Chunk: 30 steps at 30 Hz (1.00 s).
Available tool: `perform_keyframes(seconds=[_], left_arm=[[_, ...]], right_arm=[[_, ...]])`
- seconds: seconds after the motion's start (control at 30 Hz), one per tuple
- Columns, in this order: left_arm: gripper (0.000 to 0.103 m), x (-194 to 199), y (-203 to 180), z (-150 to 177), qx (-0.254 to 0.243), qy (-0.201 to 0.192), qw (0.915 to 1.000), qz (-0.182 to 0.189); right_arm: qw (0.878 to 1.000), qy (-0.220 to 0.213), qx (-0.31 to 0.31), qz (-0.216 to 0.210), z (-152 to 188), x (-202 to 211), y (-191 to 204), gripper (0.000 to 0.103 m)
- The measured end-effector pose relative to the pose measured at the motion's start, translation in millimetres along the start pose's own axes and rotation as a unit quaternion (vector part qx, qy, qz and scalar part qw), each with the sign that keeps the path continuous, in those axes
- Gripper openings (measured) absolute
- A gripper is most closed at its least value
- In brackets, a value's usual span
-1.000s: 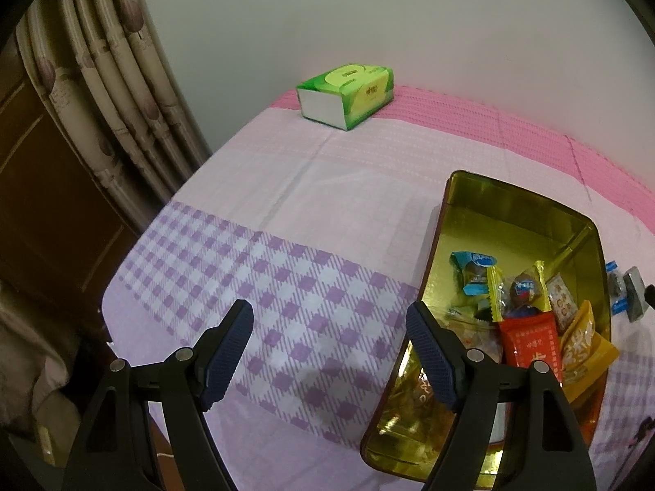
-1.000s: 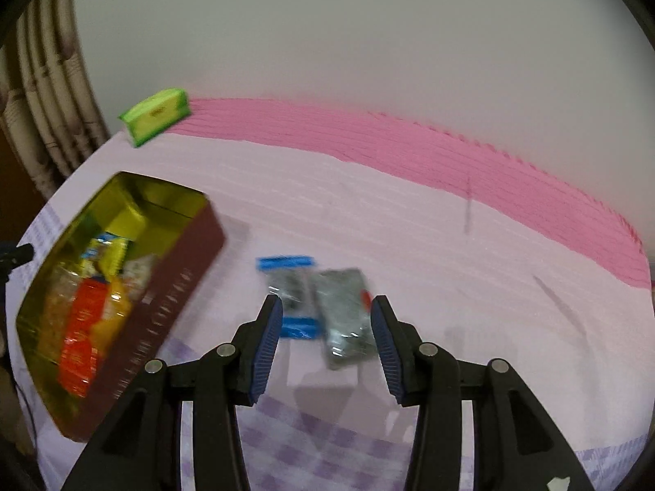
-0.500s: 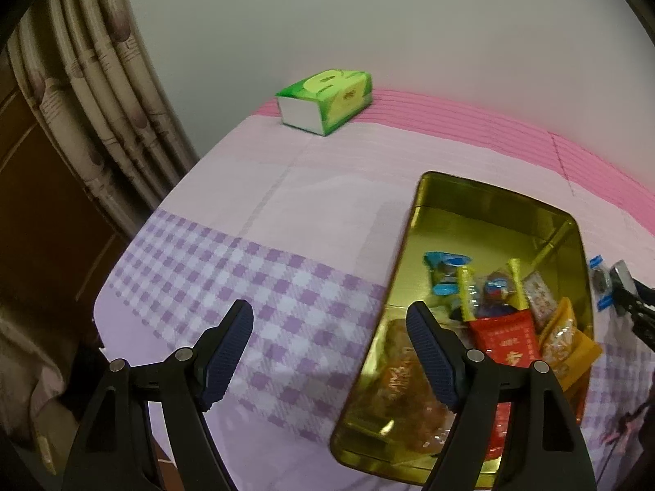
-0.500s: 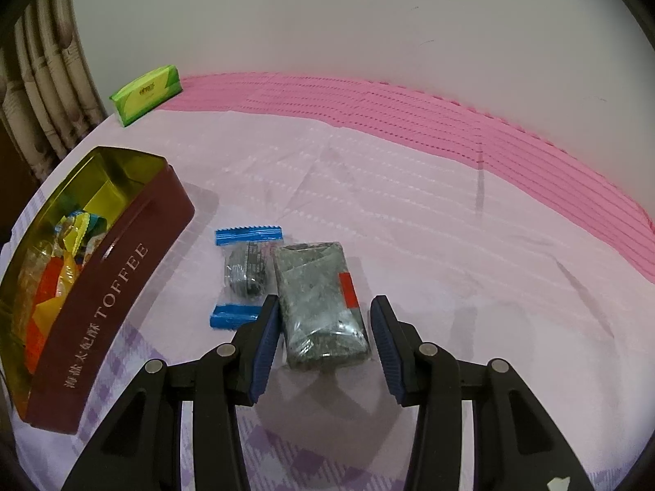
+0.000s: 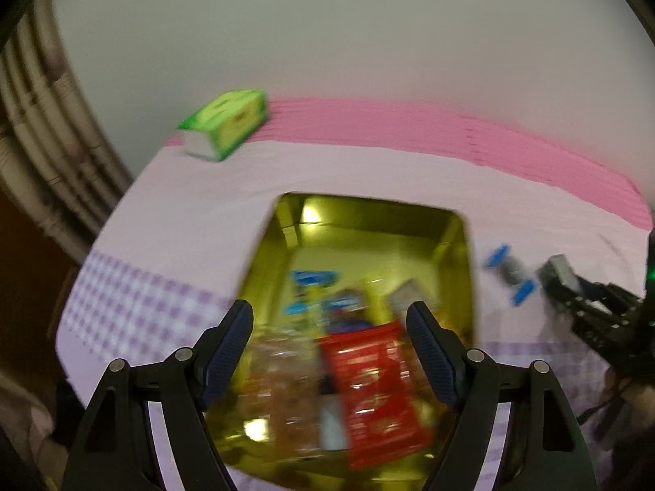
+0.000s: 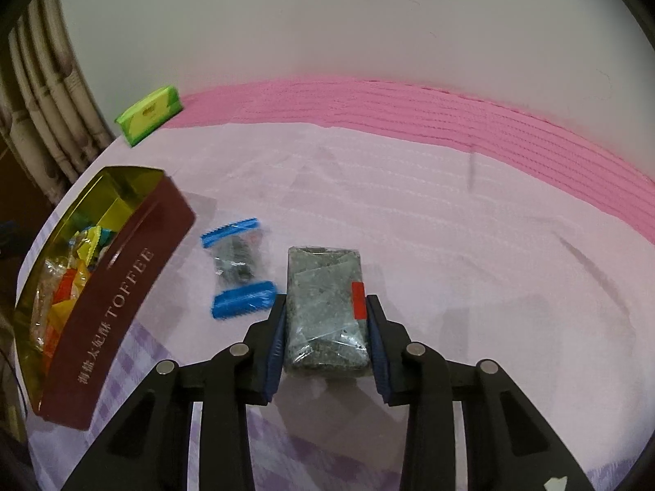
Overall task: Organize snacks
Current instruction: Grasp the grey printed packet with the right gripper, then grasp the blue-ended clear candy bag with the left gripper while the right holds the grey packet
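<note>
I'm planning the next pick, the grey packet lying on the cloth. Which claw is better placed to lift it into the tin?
Right. The right claw already straddles the grey packet and its jaws are closing on it. The left claw hangs open over the toffee tin, away from the packet.

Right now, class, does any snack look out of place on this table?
Yes: two snacks lie on the cloth beside the toffee tin instead of inside it. The grey packet sits between the closing jaws of the right claw; the blue-ended sweet lies loose between packet and tin. Nothing looks spilled or damaged.
</note>
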<state>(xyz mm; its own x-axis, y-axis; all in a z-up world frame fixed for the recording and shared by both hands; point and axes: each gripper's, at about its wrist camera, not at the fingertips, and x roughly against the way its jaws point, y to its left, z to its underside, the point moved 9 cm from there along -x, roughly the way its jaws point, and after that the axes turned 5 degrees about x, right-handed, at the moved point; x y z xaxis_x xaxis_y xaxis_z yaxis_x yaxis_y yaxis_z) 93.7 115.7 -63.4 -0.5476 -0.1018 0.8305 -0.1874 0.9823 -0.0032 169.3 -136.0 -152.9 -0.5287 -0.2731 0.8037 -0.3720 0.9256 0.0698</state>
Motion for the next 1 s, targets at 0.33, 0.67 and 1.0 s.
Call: perform_keyframes(seconds=[0.33,0.67,1.0], left_arm=[[0.078,-20,-92,-6,-0.008,0.058,0.9939,0.094],[0.065,-57,-148,-20,0.023,0.128,0.9841,0.121],[0.047,-98,-173,-9,0.048,0.179,0.9765,0.110]], right_arm=[[0.994,-0.009,-0.045,0.098,24,22,-67,0.033],[0.990,-0.020,-0.075,0.119,37,30,-98,0.033],[0.990,-0.026,-0.088,0.103,44,35,-104,0.034]])
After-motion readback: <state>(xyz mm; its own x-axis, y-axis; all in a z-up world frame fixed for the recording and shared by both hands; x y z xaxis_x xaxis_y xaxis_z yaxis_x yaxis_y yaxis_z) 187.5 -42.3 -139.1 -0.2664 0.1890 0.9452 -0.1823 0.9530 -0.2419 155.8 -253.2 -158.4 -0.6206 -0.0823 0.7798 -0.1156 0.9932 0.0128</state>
